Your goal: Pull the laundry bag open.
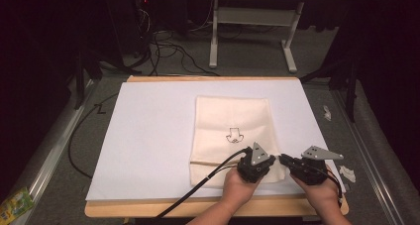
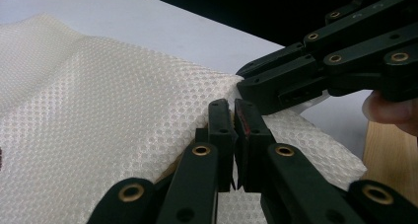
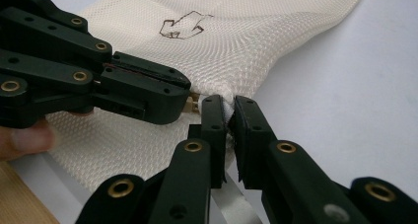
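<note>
- A cream mesh bag (image 1: 233,131) is lying flat on the white sheet (image 1: 148,131) that is covering the wooden table (image 1: 208,207); the bag is sitting right of the sheet's middle, with its near end reaching close to the sheet's near edge.
- The bag is showing a fine, even honeycomb weave, clean and pale; in the left gripper view (image 2: 113,110) the weave is reading as small raised dots, with soft folds rising toward the gripped edge.
- A small dark outline drawing (image 1: 233,135) is sitting near the middle of the bag; the right gripper view (image 3: 186,25) is showing it as an arrow-like shape.
- A thin tan line (image 1: 208,163) is running across the bag near its near end.
- The left gripper (image 1: 256,166) is resting over the bag's near right corner, its jaws clenched on a pinch of the mesh (image 2: 231,135).
- The right gripper (image 1: 285,160) is sitting just right of the left one, at the bag's right edge, its jaws clamped on the fabric rim (image 3: 227,130).
- The two grippers are standing just beside each other, tips nearly meeting over the same corner of the bag.
- The fabric between them is bunching upward into a small ridge.
</note>
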